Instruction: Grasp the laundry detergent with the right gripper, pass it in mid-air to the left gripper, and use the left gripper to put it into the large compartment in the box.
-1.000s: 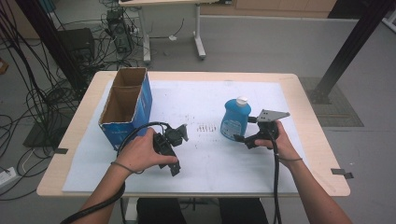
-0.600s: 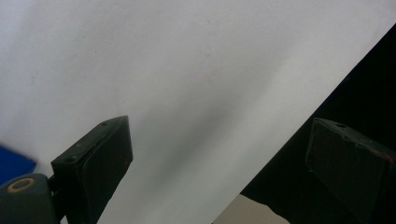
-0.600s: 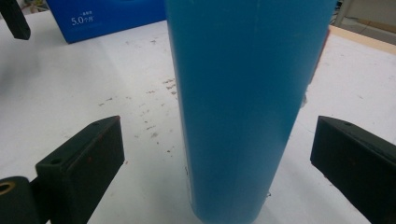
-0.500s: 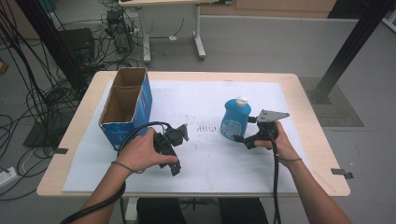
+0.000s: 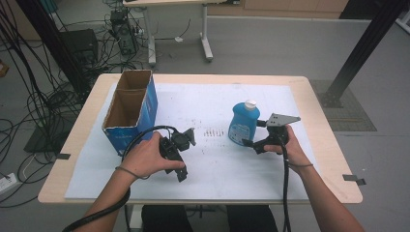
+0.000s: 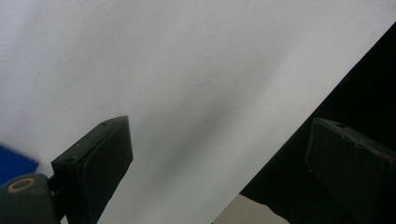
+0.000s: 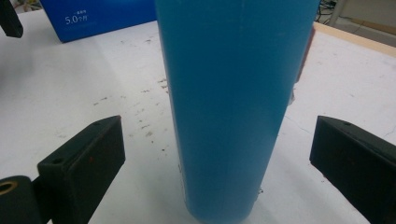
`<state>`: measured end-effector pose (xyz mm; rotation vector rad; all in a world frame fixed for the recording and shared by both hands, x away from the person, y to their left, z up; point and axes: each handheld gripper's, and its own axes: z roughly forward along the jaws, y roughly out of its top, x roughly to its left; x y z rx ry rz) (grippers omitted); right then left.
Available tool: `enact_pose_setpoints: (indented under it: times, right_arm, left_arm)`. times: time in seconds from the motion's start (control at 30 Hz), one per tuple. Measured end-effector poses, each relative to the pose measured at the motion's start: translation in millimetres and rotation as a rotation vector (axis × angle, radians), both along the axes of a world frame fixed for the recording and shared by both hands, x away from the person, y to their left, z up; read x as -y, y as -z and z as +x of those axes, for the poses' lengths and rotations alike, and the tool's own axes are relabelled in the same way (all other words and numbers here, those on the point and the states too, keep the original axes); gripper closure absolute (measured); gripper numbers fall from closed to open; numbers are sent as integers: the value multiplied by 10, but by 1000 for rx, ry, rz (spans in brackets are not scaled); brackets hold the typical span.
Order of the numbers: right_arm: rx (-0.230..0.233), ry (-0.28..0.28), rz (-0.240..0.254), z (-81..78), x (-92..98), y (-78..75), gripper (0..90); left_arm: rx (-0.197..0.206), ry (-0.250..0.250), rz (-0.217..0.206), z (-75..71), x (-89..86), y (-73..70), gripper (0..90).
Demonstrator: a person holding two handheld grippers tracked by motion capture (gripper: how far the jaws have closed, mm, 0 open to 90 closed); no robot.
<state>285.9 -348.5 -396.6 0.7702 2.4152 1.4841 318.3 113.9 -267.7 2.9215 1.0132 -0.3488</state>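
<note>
While the blue bottle (image 5: 243,123) stands upright on the white sheet (image 5: 217,104), the right gripper (image 5: 254,136) straddles it — jaws wide apart, not touching. The left gripper (image 5: 186,157) rests low near the cardboard box (image 5: 130,112), jaws spread — empty.

The high view is looking forward and down over the whole worktop (image 5: 319,145) from the person's side. The right gripper view is riding low, facing the blue bottle (image 7: 233,107) at very close range; the bottle (image 5: 243,123) is also standing right of centre in the high frame. The left gripper view is pointing steeply down, close to the white sheet (image 6: 187,70), which the other views share.
</note>
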Motion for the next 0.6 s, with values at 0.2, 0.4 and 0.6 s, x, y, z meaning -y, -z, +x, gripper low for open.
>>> enact_pose_setpoints:
  times: [0.2,0.4,0.6]
  right_arm:
    - [-1,5,-1,-4,5,-2,31]
    - [-1,6,-3,-6,3,-6,31]
    - [0,7,-4,-9,-2,-4,32]
  left_arm:
    - [-2,-2,1,-3,0,9,76]
    - [-1,-2,1,-5,0,5,76]
    - [1,-3,2,-9,-4,0,76]
